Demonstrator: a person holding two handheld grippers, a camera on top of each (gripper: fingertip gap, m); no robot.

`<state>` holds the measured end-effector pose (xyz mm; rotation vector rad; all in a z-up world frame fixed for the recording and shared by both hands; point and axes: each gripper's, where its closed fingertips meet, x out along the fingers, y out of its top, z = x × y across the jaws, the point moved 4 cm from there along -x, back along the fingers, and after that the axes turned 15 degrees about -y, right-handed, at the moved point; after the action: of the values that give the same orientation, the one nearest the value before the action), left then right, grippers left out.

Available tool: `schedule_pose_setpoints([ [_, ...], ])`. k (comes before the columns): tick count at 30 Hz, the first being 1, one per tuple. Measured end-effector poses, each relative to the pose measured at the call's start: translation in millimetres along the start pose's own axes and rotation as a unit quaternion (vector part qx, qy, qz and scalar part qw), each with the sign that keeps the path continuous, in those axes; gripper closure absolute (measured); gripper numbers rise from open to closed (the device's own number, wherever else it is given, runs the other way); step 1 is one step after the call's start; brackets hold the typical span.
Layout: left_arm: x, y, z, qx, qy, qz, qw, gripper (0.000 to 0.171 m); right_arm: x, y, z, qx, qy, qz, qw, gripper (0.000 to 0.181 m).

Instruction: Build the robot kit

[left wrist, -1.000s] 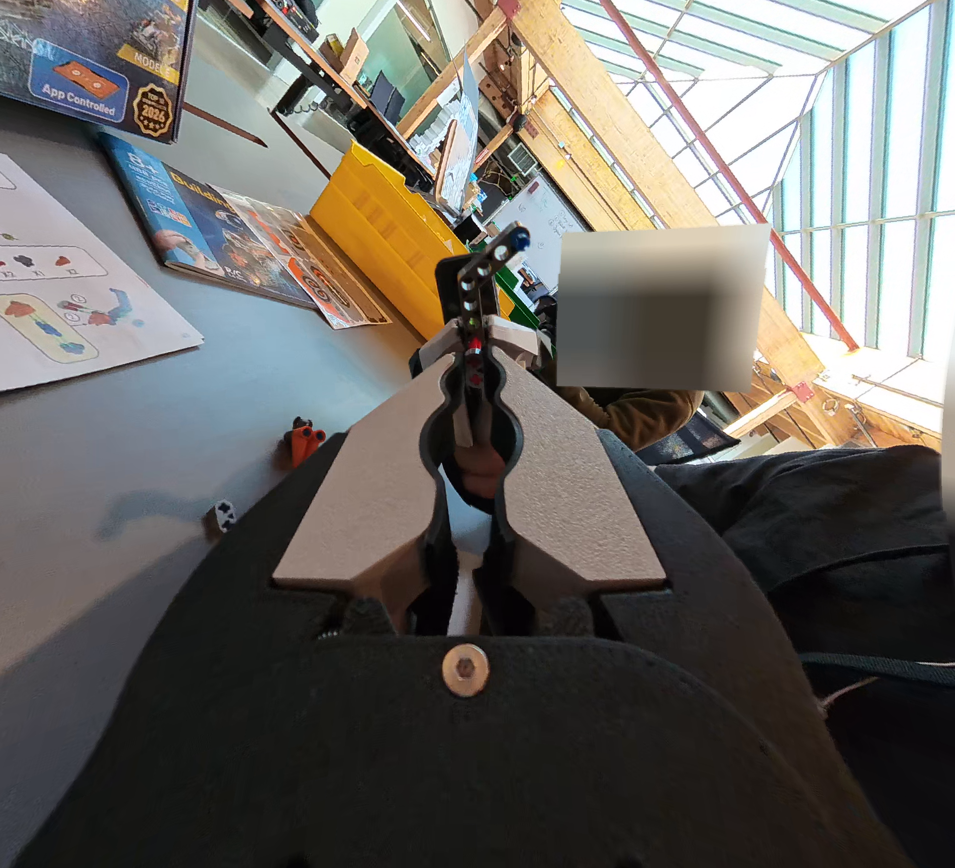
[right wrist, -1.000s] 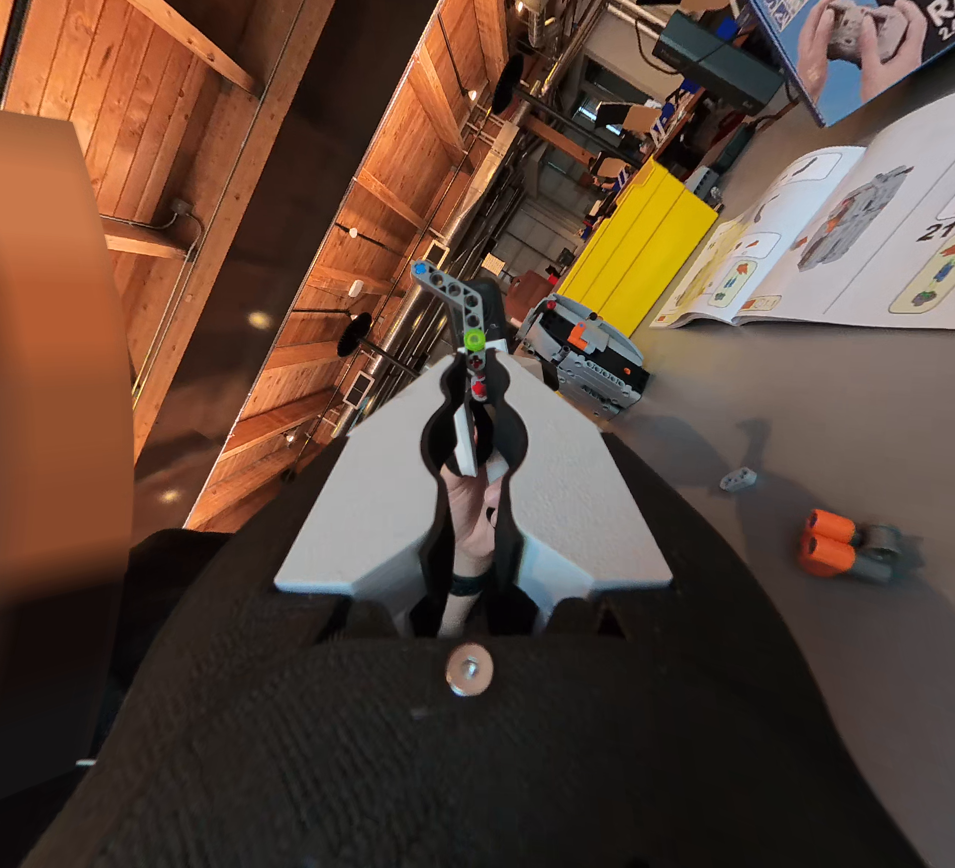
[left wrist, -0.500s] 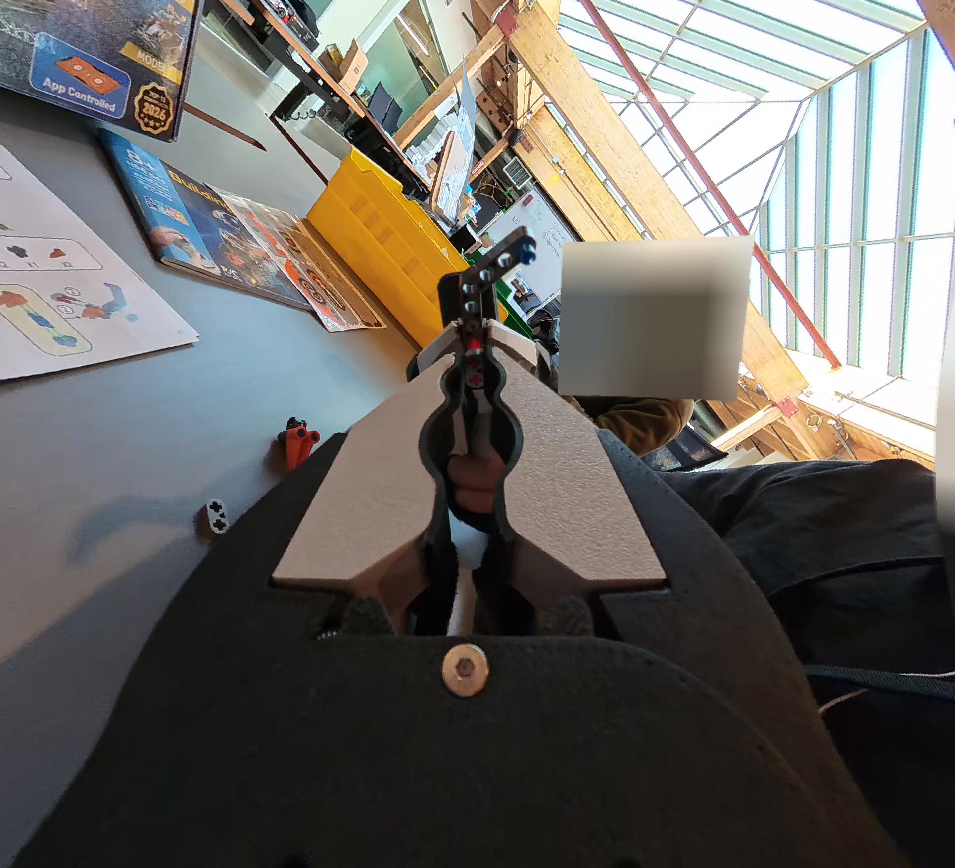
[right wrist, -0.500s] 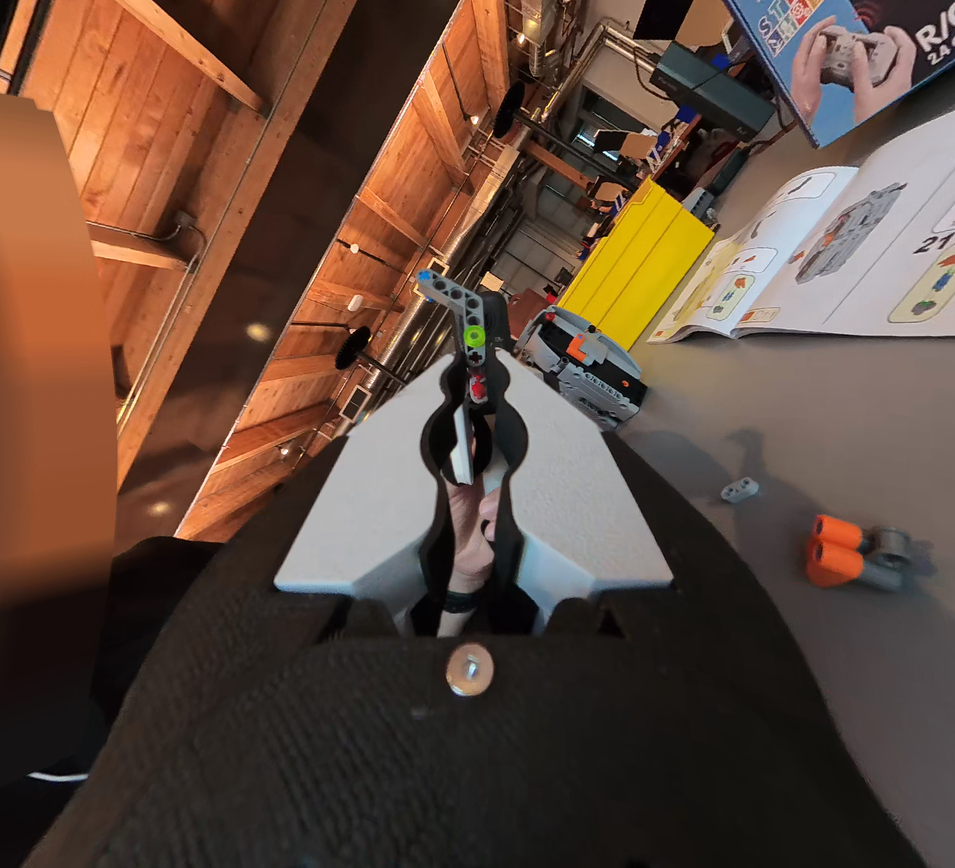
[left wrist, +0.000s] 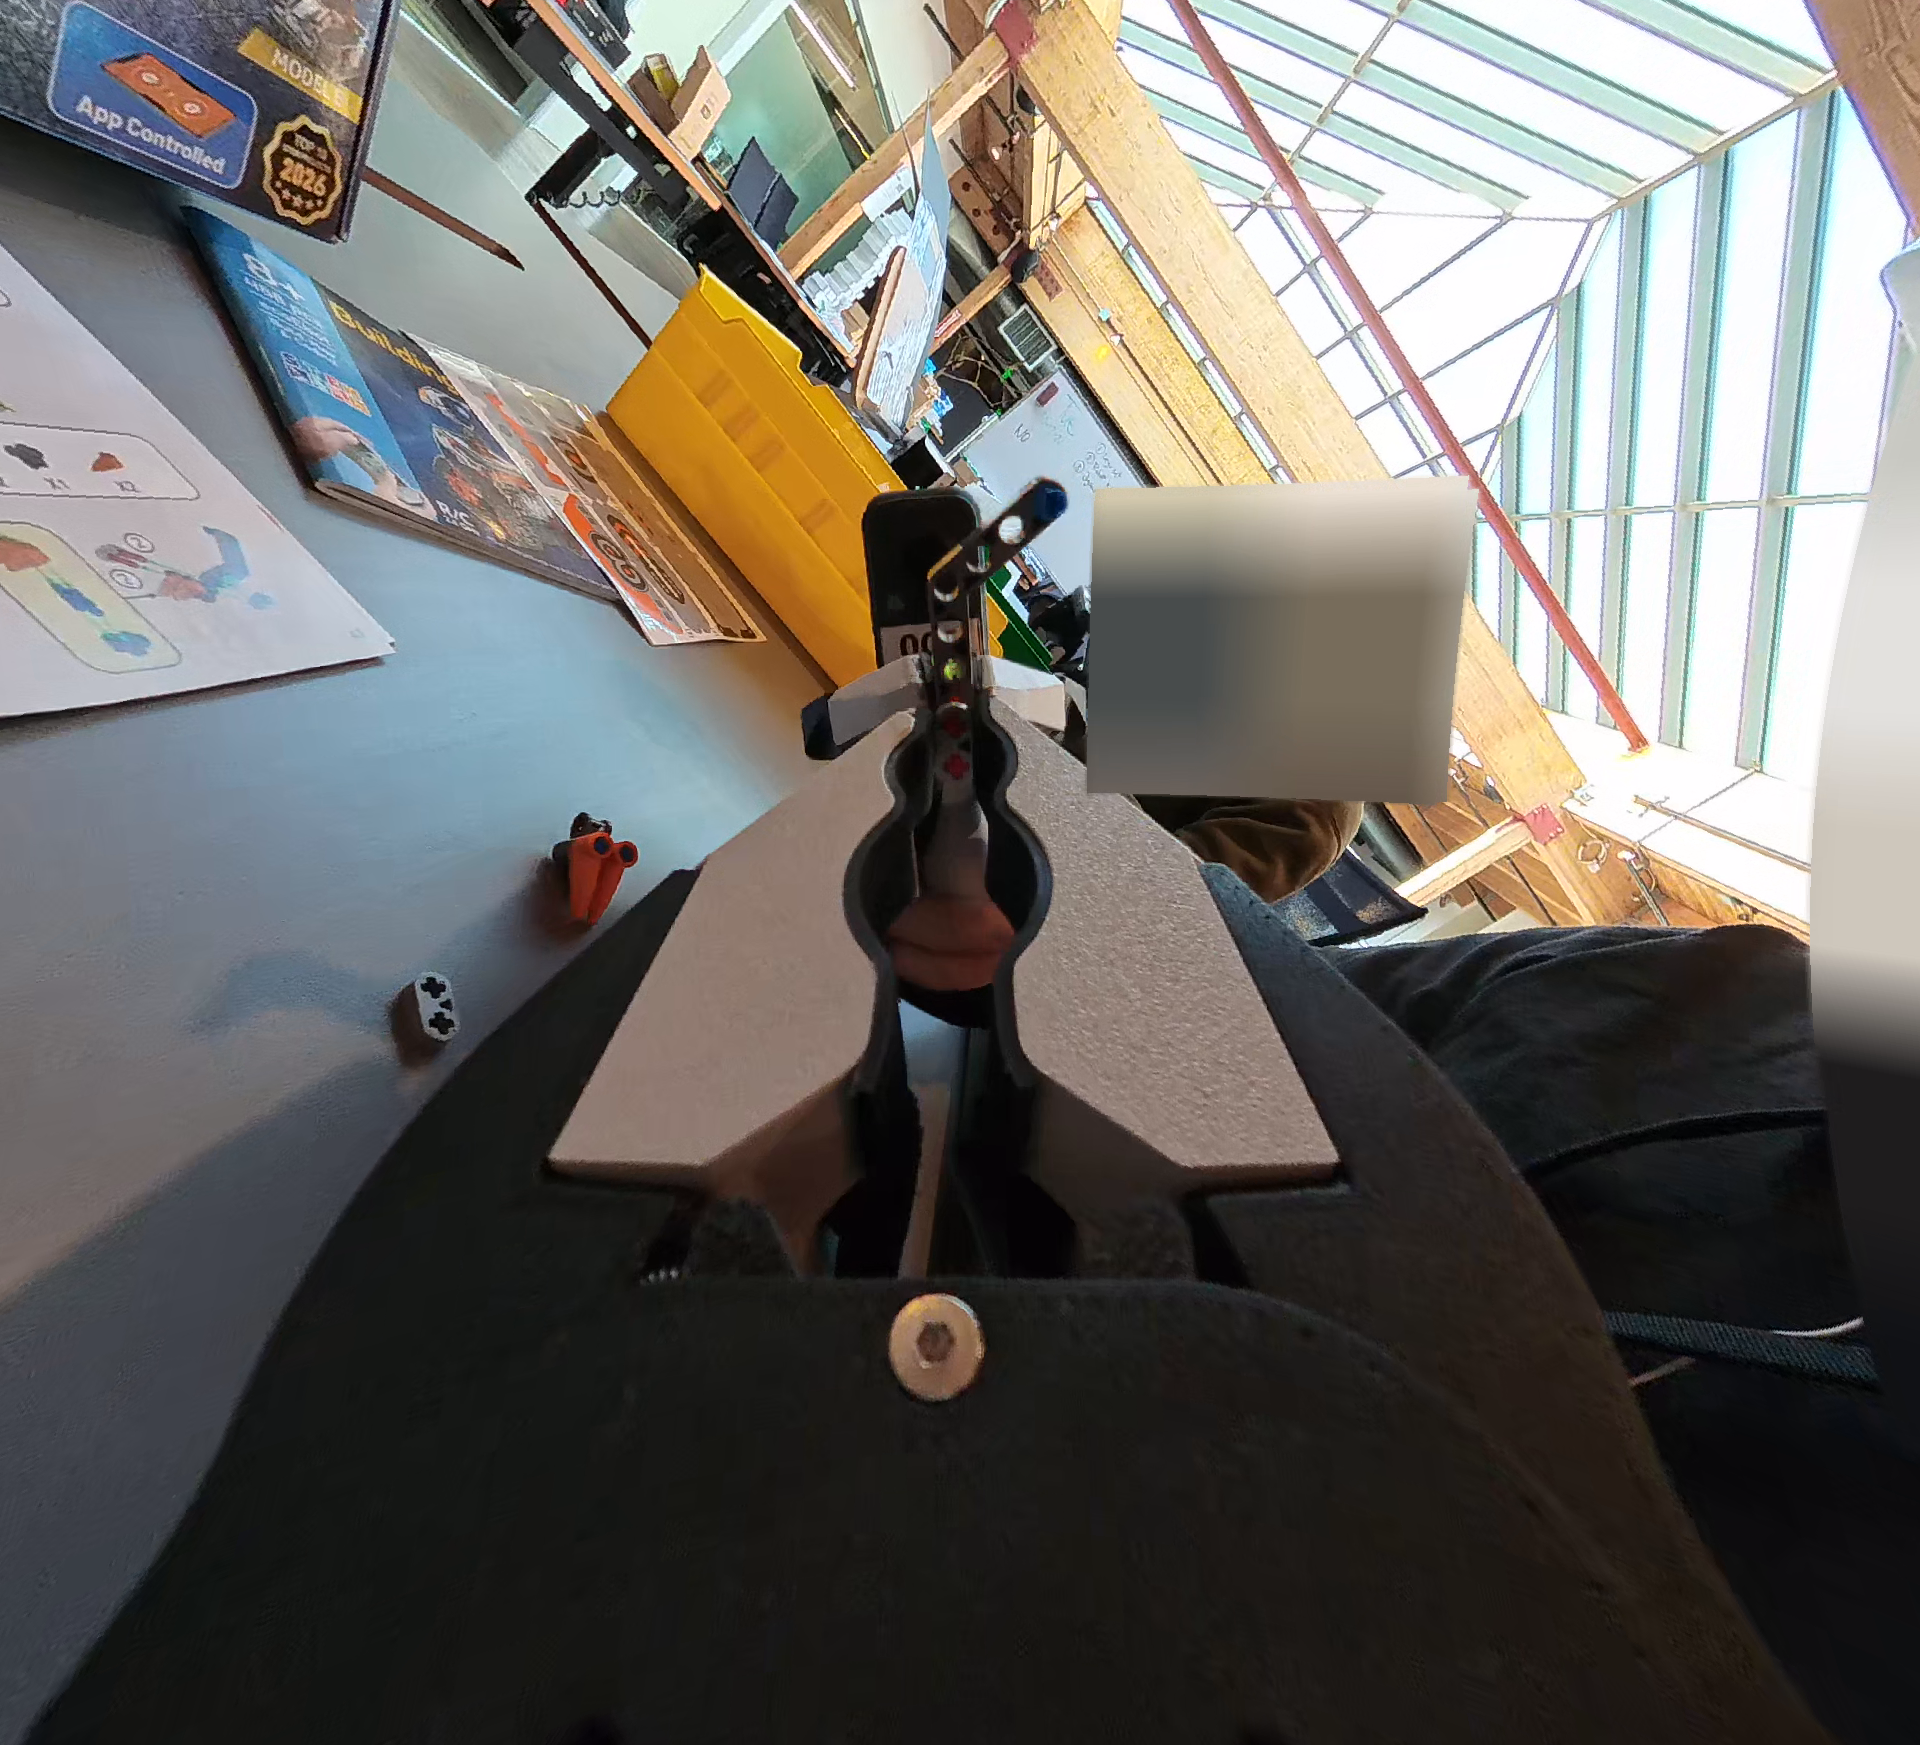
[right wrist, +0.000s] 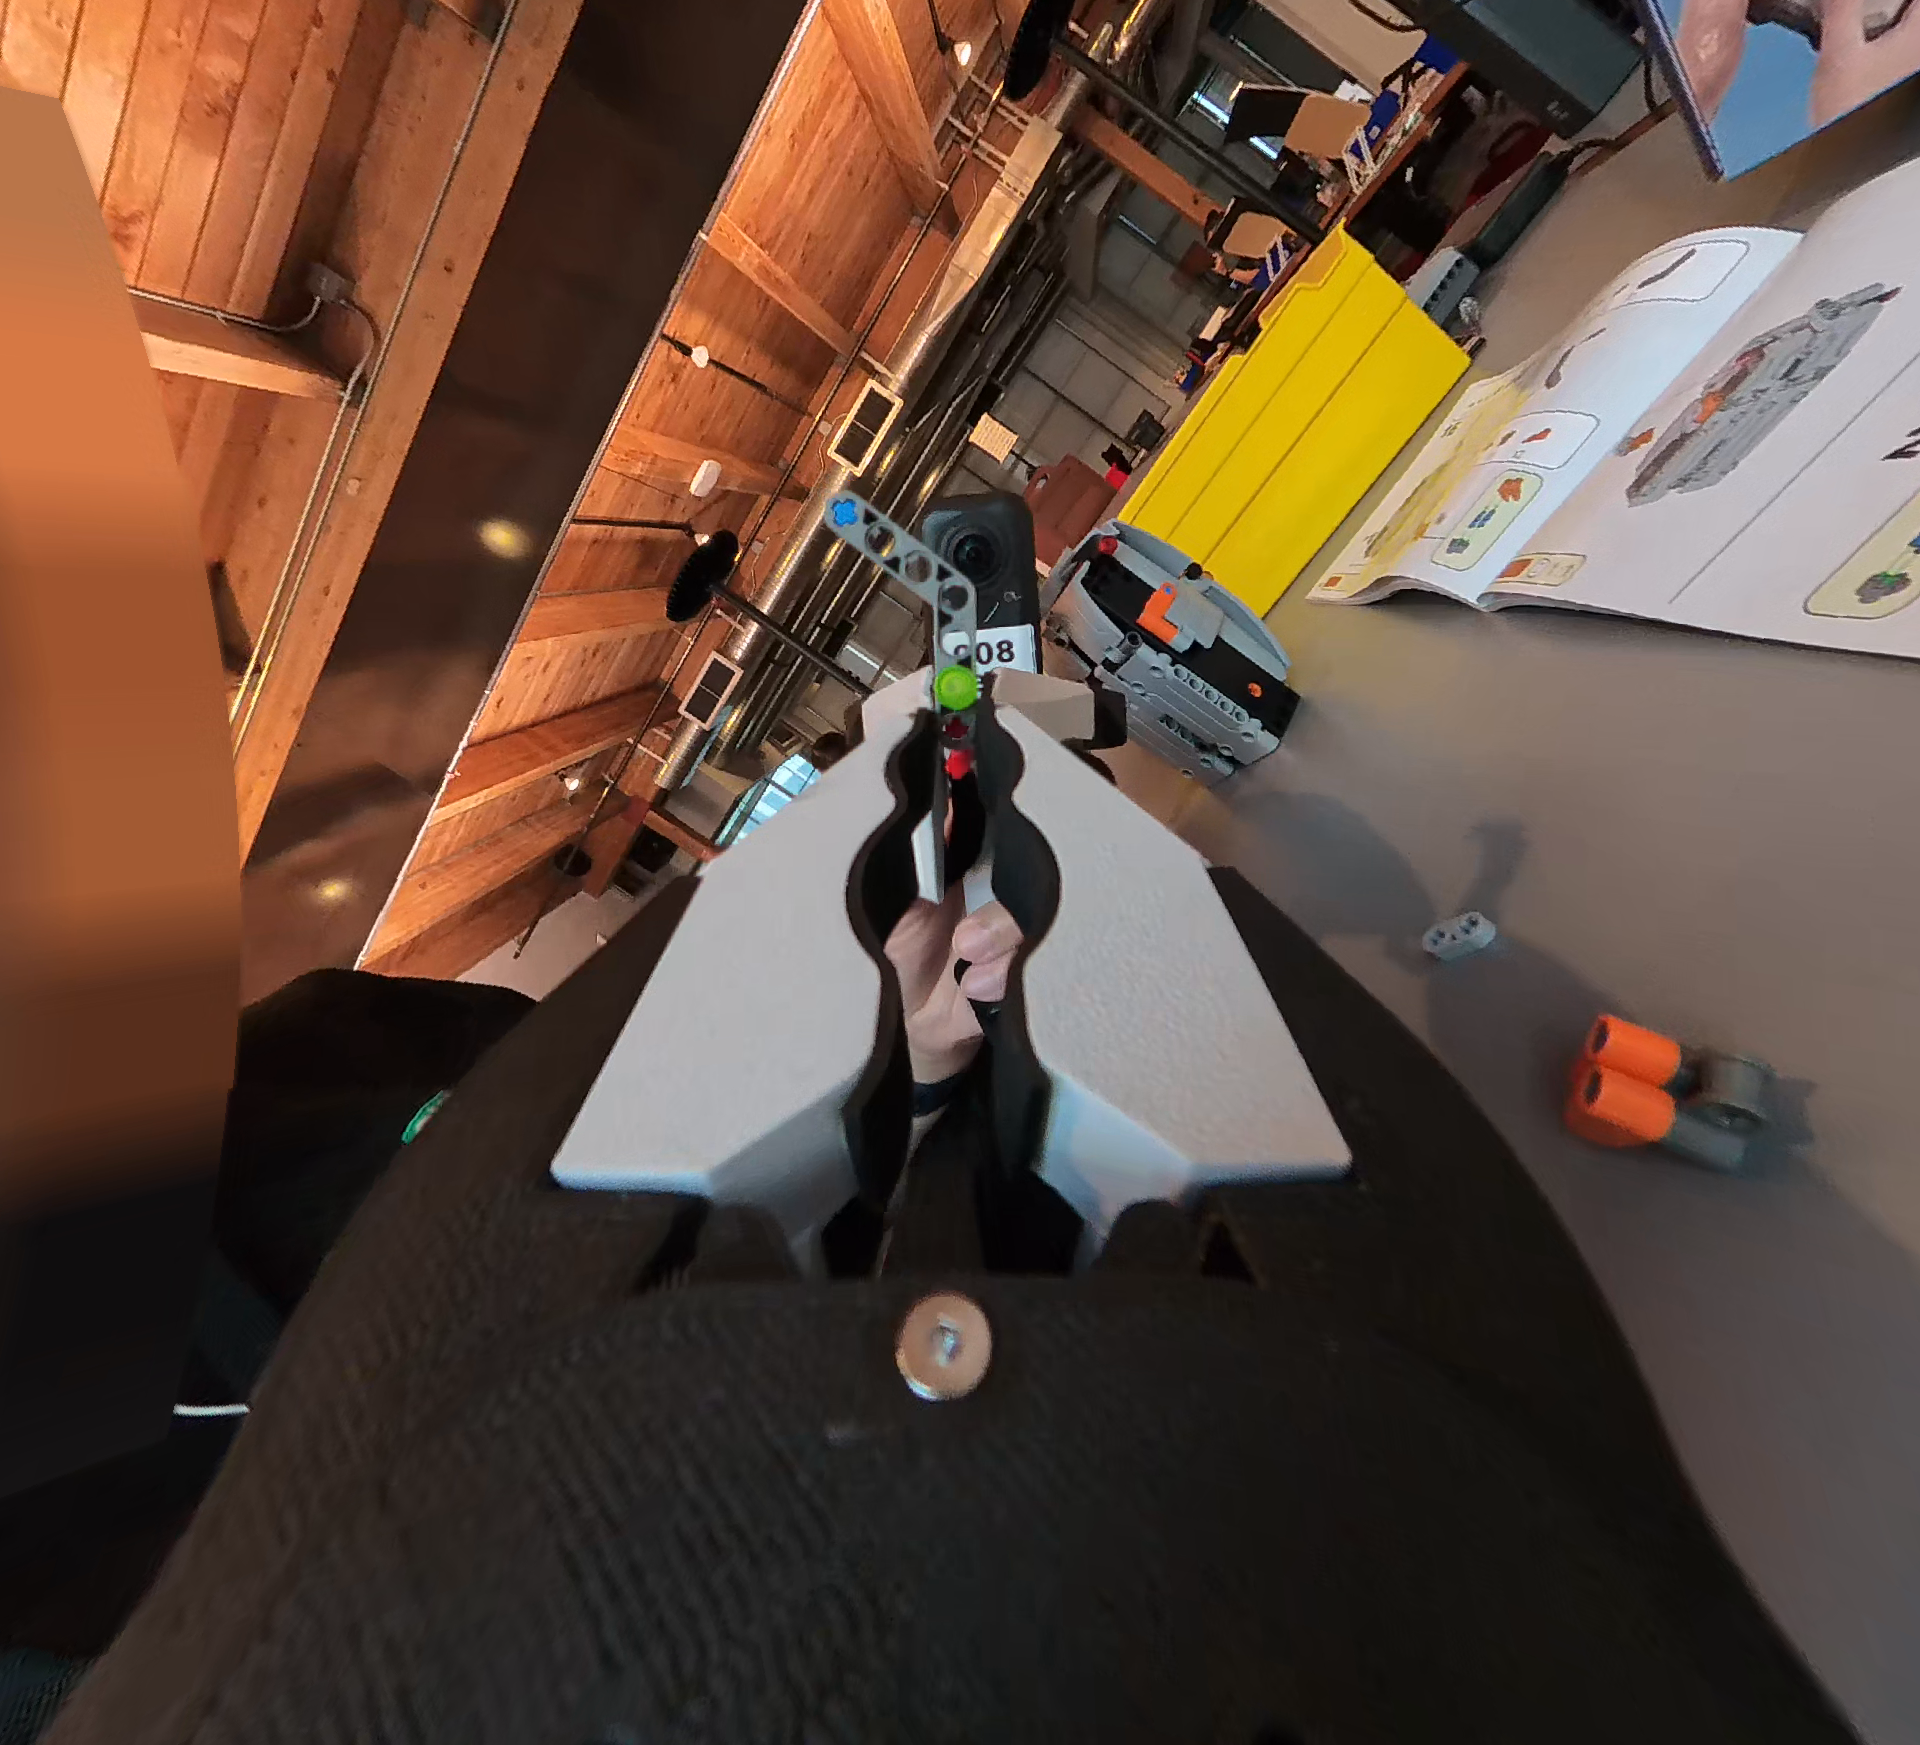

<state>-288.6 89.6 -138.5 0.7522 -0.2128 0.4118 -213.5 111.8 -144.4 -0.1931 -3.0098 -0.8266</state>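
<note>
Tongs (left wrist: 951,729) (right wrist: 956,739) still pinch bent beam (right wrist: 920,573), now closer together.

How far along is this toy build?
Looks done: a partly built grey brick vehicle. In hand: the left gripper and right gripper are both shut on one bent grey holed beam. Loose near the open instruction booklet: an orange-and-grey double-barrel piece and a small grey connector, so it seems unfinished.
</note>
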Motion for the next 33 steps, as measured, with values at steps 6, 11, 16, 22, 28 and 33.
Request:
schedule_pose_setpoints([
  [6, 0.4, -1.1, -0.2, 0.001, 0.001, -0.007, 1.0, 0.167, -1.1, 0.5, 1.0, -0.005, 0.009, -0.041, 0.999, 0.174],
  [11, 2.3, -4.4, 0.2, -0.004, -0.004, -0.02, 1.0, 0.167, -4.3, 0.4, 0.9, -0.021, 0.01, -0.08, 0.996, 0.174],
  [16, 3.2, -4.1, 0.5, 0.003, -0.001, -0.019, 1.0, 0.167, -3.9, 0.7, 2.3, 0.03, 0.026, -0.063, 0.997, 0.174],
  [22, -0.1, 0.7, -1.6, 0.008, 0.006, 0.001, 1.0, 0.167, 1.4, -1.4, 5.3, 0.099, 0.044, -0.004, 0.994, 0.175],
  [28, 0.7, 0.0, -3.5, 0.018, 0.015, -0.002, 1.0, 0.167, -0.2, -0.7, 6.1, 0.065, 0.023, 0.008, 0.998, 0.174],
  [33, 0.6, -1.2, -4.2, 0.037, 0.034, -0.014, 0.999, 0.167, -0.6, -0.2, 6.6, 0.015, -0.005, 0.008, 1.0, 0.175],
])
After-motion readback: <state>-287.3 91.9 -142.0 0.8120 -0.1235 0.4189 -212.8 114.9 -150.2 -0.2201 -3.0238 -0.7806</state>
